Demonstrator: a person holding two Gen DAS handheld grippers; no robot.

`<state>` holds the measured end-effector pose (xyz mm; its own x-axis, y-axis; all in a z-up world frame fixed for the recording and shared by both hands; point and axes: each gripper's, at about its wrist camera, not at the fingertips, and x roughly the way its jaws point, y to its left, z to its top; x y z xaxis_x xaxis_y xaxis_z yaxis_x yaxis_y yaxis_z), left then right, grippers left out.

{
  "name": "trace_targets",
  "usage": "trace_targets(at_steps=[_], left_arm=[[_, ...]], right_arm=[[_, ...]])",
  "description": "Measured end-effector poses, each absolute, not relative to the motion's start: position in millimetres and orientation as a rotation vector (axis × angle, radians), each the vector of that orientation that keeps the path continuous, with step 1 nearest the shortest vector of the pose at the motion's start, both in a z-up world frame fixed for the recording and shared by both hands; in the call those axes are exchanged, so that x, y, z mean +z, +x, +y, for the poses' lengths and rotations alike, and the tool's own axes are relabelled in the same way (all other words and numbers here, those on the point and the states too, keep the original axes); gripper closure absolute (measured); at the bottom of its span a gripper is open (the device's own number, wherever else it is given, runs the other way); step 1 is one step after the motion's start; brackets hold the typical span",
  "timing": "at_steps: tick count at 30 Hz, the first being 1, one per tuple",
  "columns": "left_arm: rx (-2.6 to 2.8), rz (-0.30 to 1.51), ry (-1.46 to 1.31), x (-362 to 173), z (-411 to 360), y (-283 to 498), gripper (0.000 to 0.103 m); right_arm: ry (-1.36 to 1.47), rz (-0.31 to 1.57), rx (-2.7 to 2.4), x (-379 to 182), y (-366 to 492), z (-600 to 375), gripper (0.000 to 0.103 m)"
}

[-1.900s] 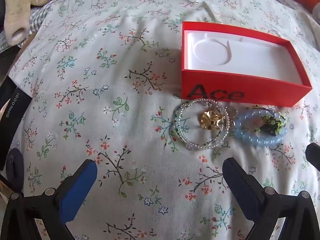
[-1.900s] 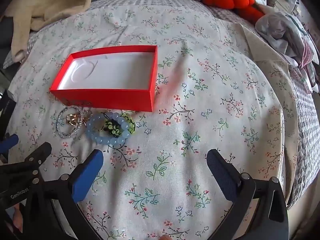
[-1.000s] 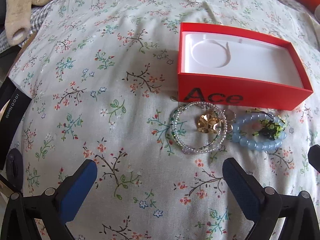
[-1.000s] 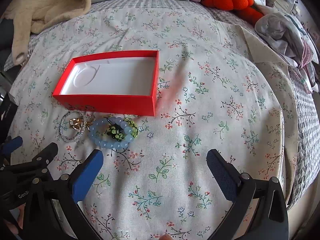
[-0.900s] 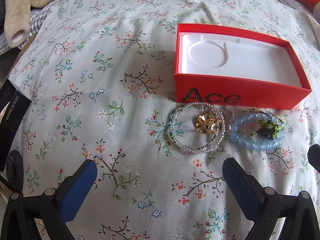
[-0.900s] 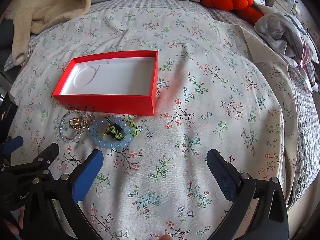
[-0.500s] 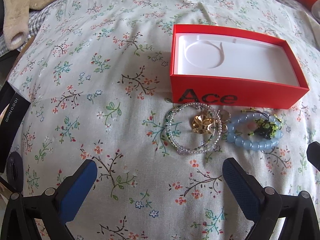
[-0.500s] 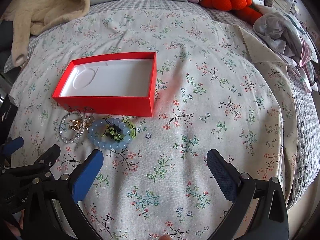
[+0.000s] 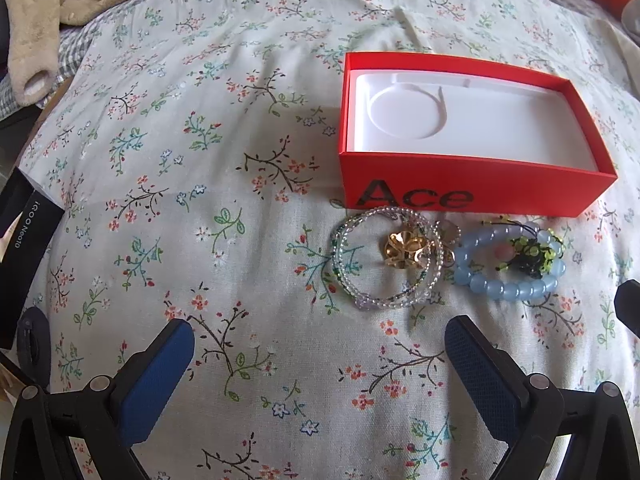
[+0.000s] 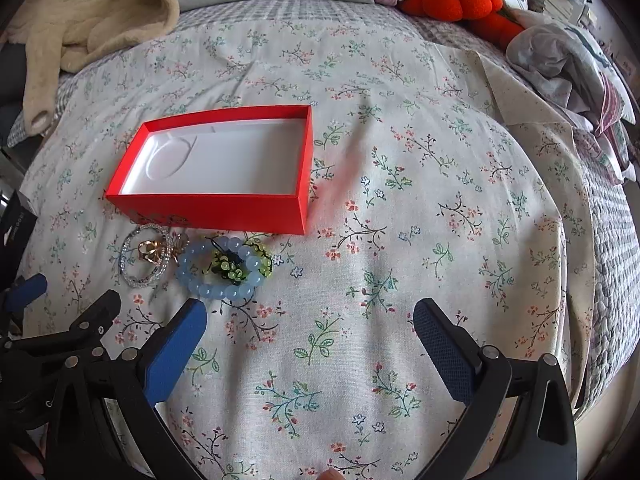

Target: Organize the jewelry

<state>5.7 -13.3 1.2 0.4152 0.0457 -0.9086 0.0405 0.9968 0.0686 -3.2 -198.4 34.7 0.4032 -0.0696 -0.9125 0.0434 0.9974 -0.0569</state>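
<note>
An open red box (image 9: 472,196) (image 10: 216,208) with a white insert and "Ace" on its front wall lies on a floral bedspread. Just in front of it lie a clear beaded bracelet (image 9: 360,292) (image 10: 132,276) with a gold flower charm (image 9: 402,250) inside its ring, and a blue bead bracelet (image 9: 504,288) (image 10: 208,290) with a green and black beaded piece (image 9: 532,256) (image 10: 236,266) on it. My left gripper (image 9: 320,344) is open, nearer than the jewelry. My right gripper (image 10: 310,320) is open, to the right of the blue bracelet. Neither holds anything.
A beige knit garment (image 10: 80,28) lies at the far left of the bed. An orange plush (image 10: 460,0) and rumpled clothes (image 10: 568,64) sit at the far right. A black phone box (image 9: 20,240) stands at the left edge. Floral cloth stretches right of the red box.
Both views have shifted slightly; in the left wrist view the box and jewelry slid a little left and up. Both grippers stay open and nothing on the bed has moved.
</note>
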Motion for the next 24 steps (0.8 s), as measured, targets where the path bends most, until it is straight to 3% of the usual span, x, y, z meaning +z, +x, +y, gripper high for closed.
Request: trace_targets(at_steps=[24], left_arm=[[-0.001, 1.139, 0.086, 2.7, -15.2, 4.9, 0.0]], right_arm=[[-0.026, 1.154, -0.075, 32.3, -3.2, -197.9, 0.0]])
